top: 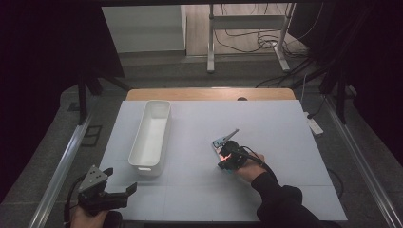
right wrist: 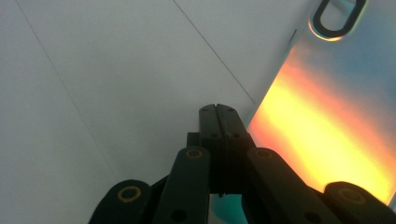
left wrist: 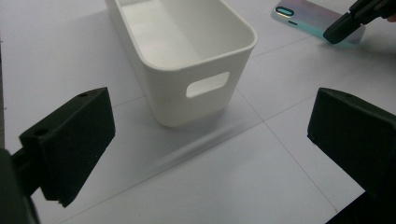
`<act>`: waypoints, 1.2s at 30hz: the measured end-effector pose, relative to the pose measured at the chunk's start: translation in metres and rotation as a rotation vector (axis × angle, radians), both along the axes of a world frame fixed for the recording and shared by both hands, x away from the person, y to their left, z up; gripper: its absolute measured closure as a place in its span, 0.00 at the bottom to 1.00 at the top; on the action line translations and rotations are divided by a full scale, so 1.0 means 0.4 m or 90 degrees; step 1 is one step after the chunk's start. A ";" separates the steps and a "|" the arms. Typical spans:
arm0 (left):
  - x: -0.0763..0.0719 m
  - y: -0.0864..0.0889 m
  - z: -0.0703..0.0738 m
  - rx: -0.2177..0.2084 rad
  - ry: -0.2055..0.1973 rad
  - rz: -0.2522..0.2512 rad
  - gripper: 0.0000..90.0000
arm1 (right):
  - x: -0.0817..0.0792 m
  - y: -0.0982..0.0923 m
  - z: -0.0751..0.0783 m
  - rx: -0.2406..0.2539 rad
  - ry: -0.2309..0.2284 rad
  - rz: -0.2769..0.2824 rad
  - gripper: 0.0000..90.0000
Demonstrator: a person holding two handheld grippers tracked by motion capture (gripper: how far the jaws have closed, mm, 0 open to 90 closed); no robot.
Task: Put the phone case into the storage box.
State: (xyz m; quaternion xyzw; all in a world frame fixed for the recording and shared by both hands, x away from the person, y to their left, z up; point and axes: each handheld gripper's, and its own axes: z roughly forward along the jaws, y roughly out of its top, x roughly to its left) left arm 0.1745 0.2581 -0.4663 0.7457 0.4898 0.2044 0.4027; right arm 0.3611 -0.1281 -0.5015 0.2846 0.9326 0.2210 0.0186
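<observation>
Resting your right gripper (top: pixel 227 160) at the near end of the phone case (top: pixel 224 140), you are keeping its jaws pressed fully together with nothing pinched between them; in the right gripper view the closed tips (right wrist: pixel 218 122) are sitting just at the case's left edge, over the shiny panel (right wrist: pixel 327 116) that is glowing orange and blue. The case is lying flat right of the table's middle, its camera cutout (right wrist: pixel 337 16) pointing toward the far side. No brand, label or writing is readable on the case, the bin or the mat.

You are holding your left gripper (top: pixel 107 187) at the near left corner of the white mat (top: pixel 266 123), its jaws standing wide apart and holding nothing. In the left gripper view the white bin (left wrist: pixel 187 51) is standing just beyond those jaws, its handle slot (left wrist: pixel 208 84) facing you and its inside bare.

The bin is standing left of centre, long side running near to far, well apart from the case. Open mat is lying between them, and more is stretching right and far of the case up to the wooden table edge (top: pixel 209 93).
</observation>
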 end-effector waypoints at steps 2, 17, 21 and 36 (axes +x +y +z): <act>0.000 0.000 0.000 0.000 0.000 0.000 0.02 | 0.002 -0.010 0.001 -0.001 0.000 -0.005 0.99; 0.001 0.000 0.000 0.001 0.001 0.000 0.02 | 0.016 -0.045 0.002 -0.009 -0.011 -0.025 0.99; 0.001 0.000 0.000 0.001 0.001 0.000 0.02 | 0.016 -0.047 0.009 -0.002 -0.013 -0.025 0.97; 0.001 -0.001 0.000 0.002 0.002 -0.001 0.02 | 0.021 -0.050 0.046 0.019 -0.039 -0.037 0.78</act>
